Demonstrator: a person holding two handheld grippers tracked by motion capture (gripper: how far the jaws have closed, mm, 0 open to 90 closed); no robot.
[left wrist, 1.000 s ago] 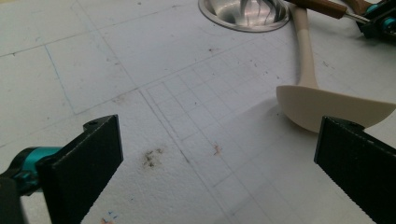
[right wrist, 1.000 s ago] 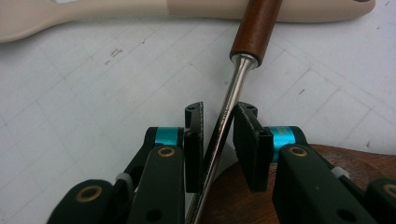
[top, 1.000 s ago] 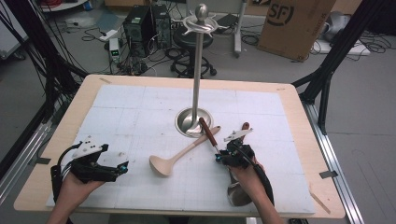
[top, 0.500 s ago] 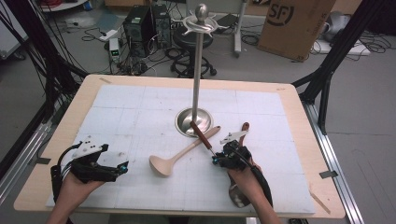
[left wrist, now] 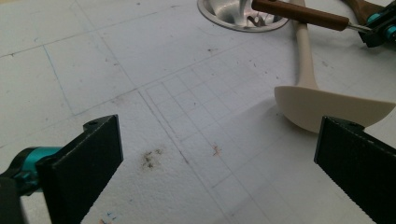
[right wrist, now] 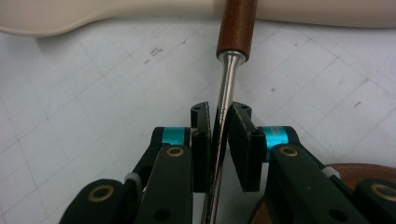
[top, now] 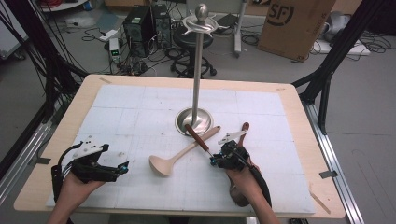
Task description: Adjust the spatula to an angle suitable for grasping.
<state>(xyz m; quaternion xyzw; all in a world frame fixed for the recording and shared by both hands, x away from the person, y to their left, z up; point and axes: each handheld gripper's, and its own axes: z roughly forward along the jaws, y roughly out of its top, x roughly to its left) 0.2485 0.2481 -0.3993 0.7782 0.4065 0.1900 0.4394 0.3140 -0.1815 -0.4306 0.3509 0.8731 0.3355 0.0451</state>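
Your right gripper has just been closing, and its jaws now pinch the thin steel shank of a wooden-handled utensil; in the right gripper view the metal rod runs straight up between the two pads, with the brown handle starting just ahead of the fingertips. Gripping the shank rather than the handle leaves the handle end free, which looks sensible if that end is meant for the hook stand standing straight ahead of this gripper. In the high view the handle slants up and away from the gripper toward the stand's round base, its far tip over or near the rim; whether it touches the base you cannot tell. The working end of the utensil sits under your hand and its shape is hard to read. The cream ladle lies flat on the table, crossing just beyond the gripper tips, handle passing under the held utensil. A second wooden-handled piece lies close beside the right gripper on its outer side. Your left gripper rests low over the table with jaws spread wide and nothing between them; the ladle bowl sits just ahead of its right jaw, likely parked there as the idle hand.
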